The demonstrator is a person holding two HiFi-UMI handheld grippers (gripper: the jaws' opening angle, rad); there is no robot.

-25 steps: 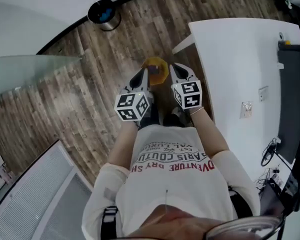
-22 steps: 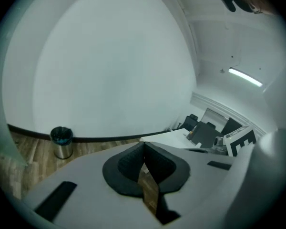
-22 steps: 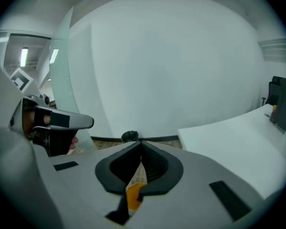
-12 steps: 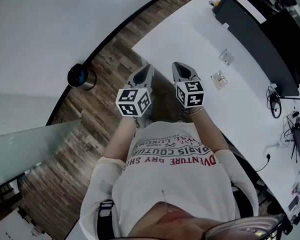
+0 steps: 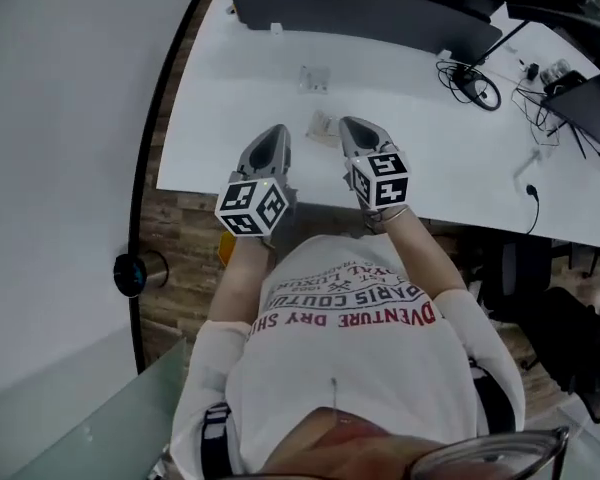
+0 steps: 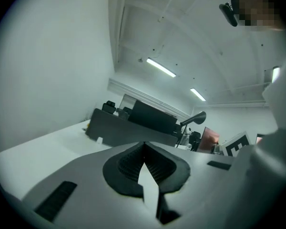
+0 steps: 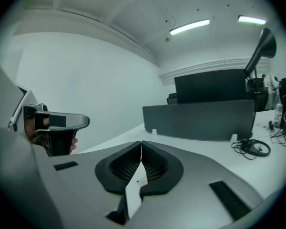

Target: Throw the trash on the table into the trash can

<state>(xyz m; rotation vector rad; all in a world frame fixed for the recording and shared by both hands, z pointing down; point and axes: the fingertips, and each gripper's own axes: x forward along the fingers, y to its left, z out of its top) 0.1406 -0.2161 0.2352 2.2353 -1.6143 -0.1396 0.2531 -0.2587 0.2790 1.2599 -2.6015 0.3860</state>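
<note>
Together, left tool (image 5: 268, 140) and right tool (image 5: 356, 134) point level over the table (image 5: 220, 78), clenched empty.

the table (image 5: 230, 118) stretches across ahead, its near edge just before the person. the left gripper (image 5: 273, 135) and right gripper (image 5: 352, 128) hang side by side over that edge. one scrap of trash (image 5: 322, 125) lies on the table between their tips, a second scrap (image 5: 310, 78) farther back. behind that stands a panel (image 5: 360, 8), with cables (image 5: 475, 73) to its right (also on the tabletop). the trash can (image 5: 138, 273) sits on the floor (image 5: 185, 228), off the table's left corner.
</note>
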